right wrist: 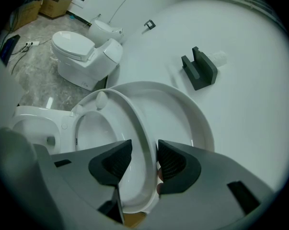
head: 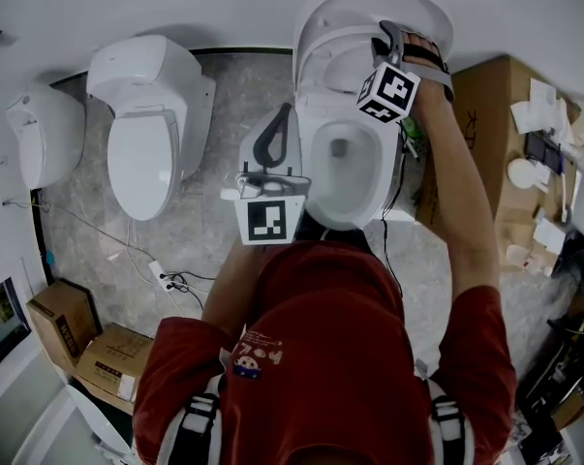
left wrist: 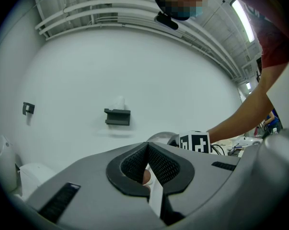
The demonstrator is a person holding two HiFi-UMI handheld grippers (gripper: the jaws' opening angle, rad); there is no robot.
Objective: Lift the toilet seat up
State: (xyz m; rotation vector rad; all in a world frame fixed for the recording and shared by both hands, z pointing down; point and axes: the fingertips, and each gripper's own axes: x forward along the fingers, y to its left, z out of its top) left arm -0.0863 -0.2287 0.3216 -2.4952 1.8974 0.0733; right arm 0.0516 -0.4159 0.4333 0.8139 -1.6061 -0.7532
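One step left: by my judgement, the toilet seat (right wrist: 134,114) stands raised over the toilet (head: 345,163) bowl, just off the lid (right wrist: 182,114).
Next move: tip it back to rest, then let go.
Floor (head: 224,95): grey marbled tile left of the toilet.
Second toilet (head: 146,134): closed, left of it.
Right gripper (right wrist: 144,157): clamped on the seat rim.
Left gripper (left wrist: 148,164): closed, empty, left of the toilet.

Glossy smooth plastic toilet seat (right wrist: 140,143); mottled stone floor (head: 224,95); matt cardboard box (head: 112,361).

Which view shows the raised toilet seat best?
Right gripper view: the toilet seat sits close-up between the pads of the right gripper. Head view shows it raised, small; left gripper view doesn't clearly show it.
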